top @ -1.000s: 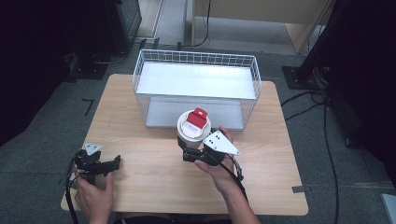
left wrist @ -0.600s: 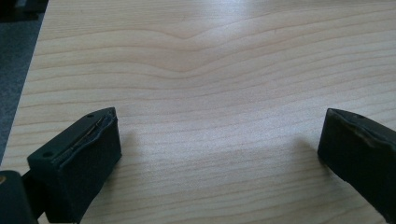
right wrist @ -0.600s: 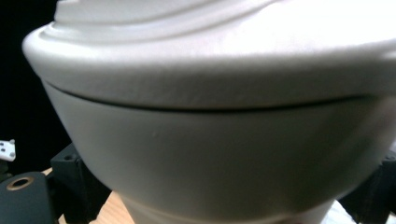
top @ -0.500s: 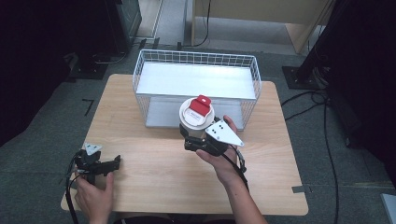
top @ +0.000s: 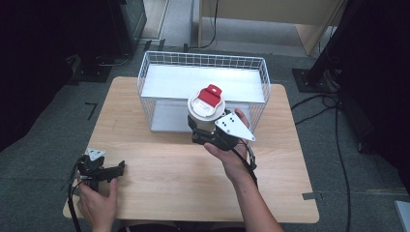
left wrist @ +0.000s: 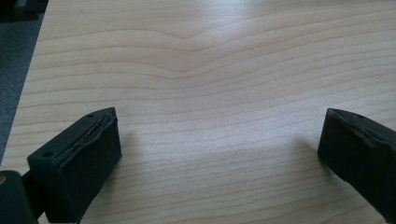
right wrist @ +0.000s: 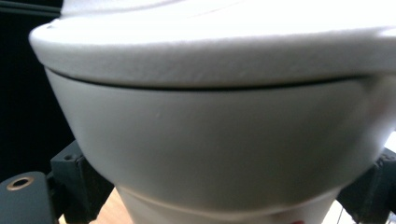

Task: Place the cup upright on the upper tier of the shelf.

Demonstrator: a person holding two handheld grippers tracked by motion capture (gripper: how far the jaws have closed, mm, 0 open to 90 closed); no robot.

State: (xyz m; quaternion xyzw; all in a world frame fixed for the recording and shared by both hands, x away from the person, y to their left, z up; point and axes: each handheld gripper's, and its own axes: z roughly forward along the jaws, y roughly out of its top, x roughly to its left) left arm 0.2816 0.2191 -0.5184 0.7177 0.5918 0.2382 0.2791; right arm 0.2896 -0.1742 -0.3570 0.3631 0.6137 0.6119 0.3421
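Fingers [right wrist: 77, 179] around a white, red-capped cup [top: 206, 107], upright.

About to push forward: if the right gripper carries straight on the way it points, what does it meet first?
Most likely the wire basket: the right gripper, shut on the white cup, points at its near wall. Depth is unclear, and a raised cup might pass over the rim.

Under the left gripper [left wrist: 219, 154] the table [left wrist: 210, 70] is pale wood with wavy grain and a smooth, faintly sheeny finish. That gripper's jaws are matt black with slightly rough pads. Between the right gripper's [top: 207, 136] jaws sits a white container [right wrist: 224, 154] of smooth, satiny plastic with a finely grainy lid rim. Beyond it stands a white wire-mesh basket [top: 145, 77].
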